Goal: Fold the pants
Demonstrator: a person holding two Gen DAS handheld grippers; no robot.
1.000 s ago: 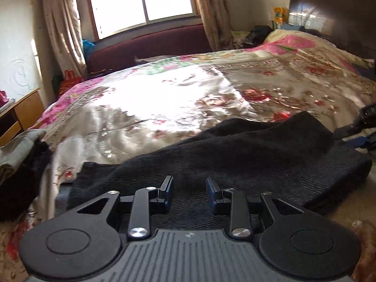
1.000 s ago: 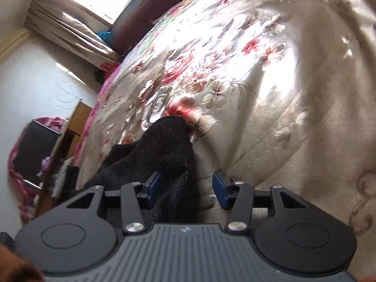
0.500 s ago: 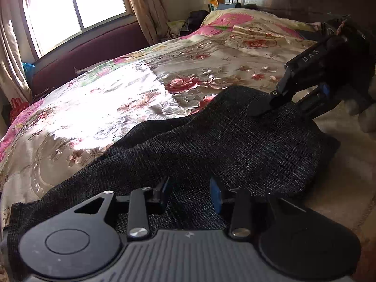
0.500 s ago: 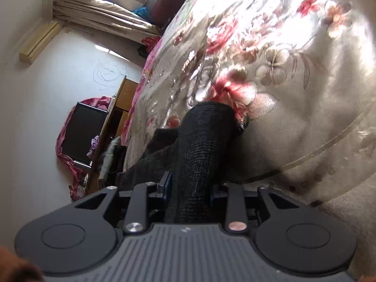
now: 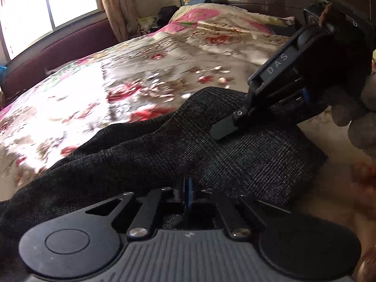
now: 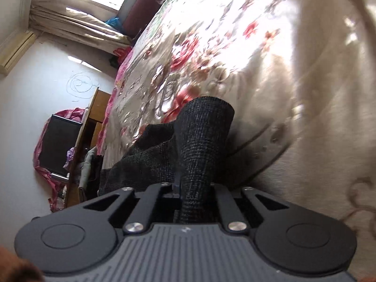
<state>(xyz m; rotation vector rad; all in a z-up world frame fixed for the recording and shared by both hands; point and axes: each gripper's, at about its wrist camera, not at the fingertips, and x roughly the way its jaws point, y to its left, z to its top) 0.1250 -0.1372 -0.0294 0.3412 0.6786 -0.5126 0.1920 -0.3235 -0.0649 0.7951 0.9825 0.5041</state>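
At the far left of the left wrist view a bright window (image 5: pixel 47 11) lights a floral bedspread (image 5: pixel 94 98), and the dark pants (image 5: pixel 164 145) lie across its near part, running from the near left edge toward the right. The left gripper (image 5: pixel 189 188) sits low in the middle with its jaws drawn together on a pinch of the near edge of the cloth. Further right, the right gripper (image 5: pixel 270 108) comes in from the upper right, tilted down, and grips the far right part of the pants, with a gloved hand (image 5: pixel 359 122) behind it.

In the right wrist view a wooden cabinet (image 6: pixel 94 117) stands at the far left. In the middle, the right gripper (image 6: pixel 188 190) has its jaws closed on a thick bunch of fabric that rises as a ridge ahead of them; pale bedspread fills the right.

The risk I see is uneven grips: the left pinch looks thin, so it may slip once the cloth is lifted, while the bunched right hold could drag extra layers and leave a crooked, wrinkled fold. The smooth bedspread may also let the whole garment slide.
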